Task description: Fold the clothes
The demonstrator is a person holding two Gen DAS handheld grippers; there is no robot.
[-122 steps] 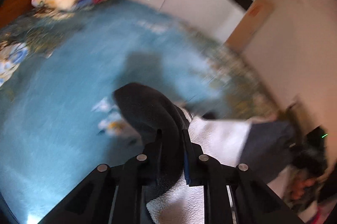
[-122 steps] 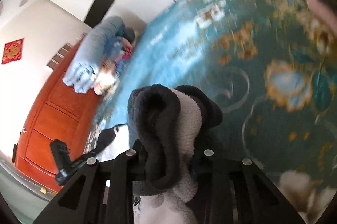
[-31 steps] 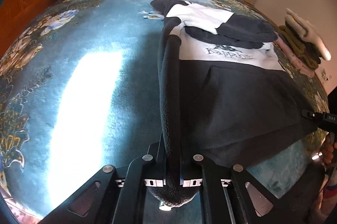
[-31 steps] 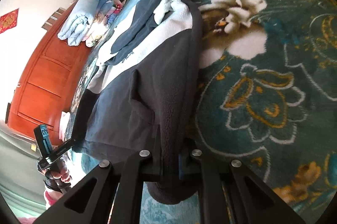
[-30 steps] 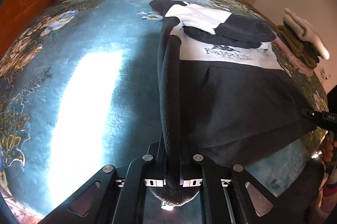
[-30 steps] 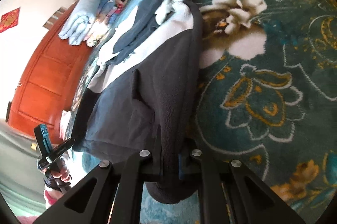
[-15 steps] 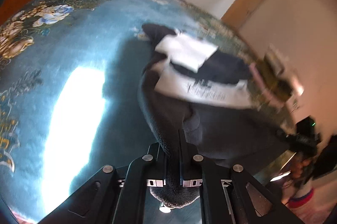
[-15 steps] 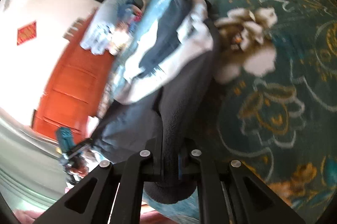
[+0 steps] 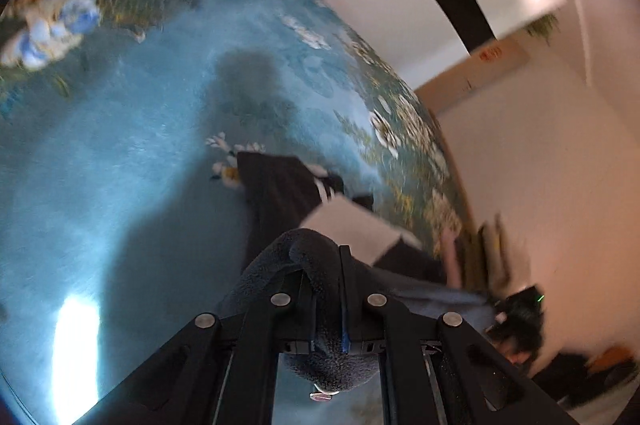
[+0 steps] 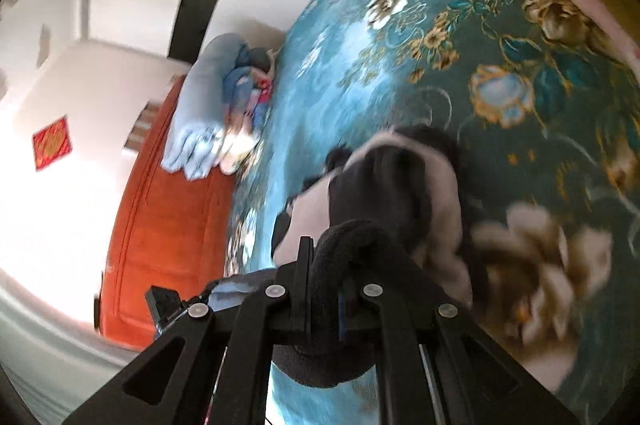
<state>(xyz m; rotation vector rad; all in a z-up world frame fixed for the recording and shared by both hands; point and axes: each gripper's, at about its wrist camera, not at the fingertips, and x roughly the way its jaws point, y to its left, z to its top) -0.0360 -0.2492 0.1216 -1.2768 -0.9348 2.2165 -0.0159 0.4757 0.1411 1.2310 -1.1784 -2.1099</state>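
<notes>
1. Gripping a dark fleece edge of the hoodie (image 9: 320, 257), the left gripper (image 9: 325, 305) has its jaws clamped narrow on the cloth.
2. Right gripper (image 10: 320, 289) likewise pinches a thick roll of the hoodie (image 10: 384, 193).
3. Hoodie hangs bunched over the teal floral blanket (image 9: 120, 145), its white panel showing.
4. Folded bedding (image 10: 208, 113) lies stacked at the far edge; both views are blurred.

Motion blur throughout; glare lower left; fisheye bending, dark corners.
</notes>
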